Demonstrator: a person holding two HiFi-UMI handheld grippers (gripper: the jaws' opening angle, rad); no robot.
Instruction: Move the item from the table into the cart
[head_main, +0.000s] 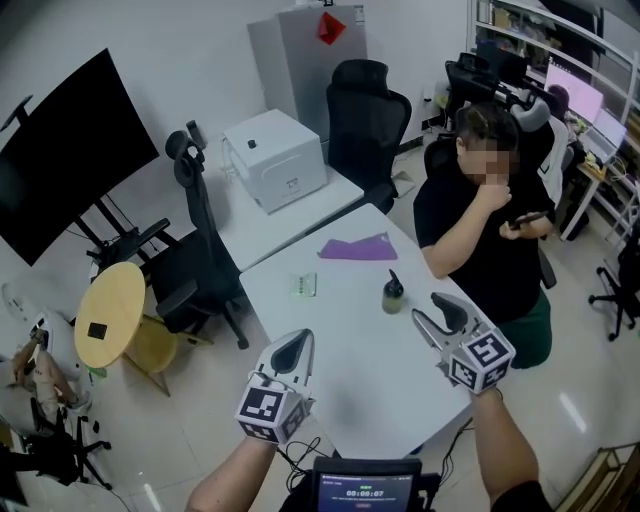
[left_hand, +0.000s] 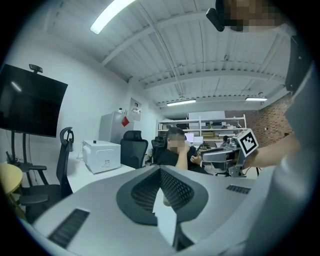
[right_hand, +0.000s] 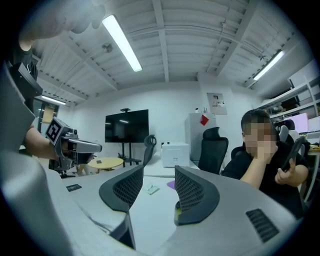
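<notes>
On the white table (head_main: 340, 370) stand a small green bottle with a black cap (head_main: 392, 292), a small flat packet (head_main: 304, 285) and a purple cloth (head_main: 358, 248). My right gripper (head_main: 438, 318) hovers just right of and nearer than the bottle. It is open, and in the right gripper view (right_hand: 159, 169) nothing lies between the pads. That view shows the packet (right_hand: 152, 189) ahead through the gap. My left gripper (head_main: 295, 348) hangs over the table's near left part. It is shut and empty, its pads meeting in the left gripper view (left_hand: 160, 170). No cart shows in any view.
A person (head_main: 490, 230) sits at the table's right side. A white box (head_main: 275, 158) rests on the adjoining table behind. Black office chairs (head_main: 200, 250) stand to the left and rear. A round wooden table (head_main: 108, 312) is at far left, and a screen device (head_main: 365, 488) sits at the near edge.
</notes>
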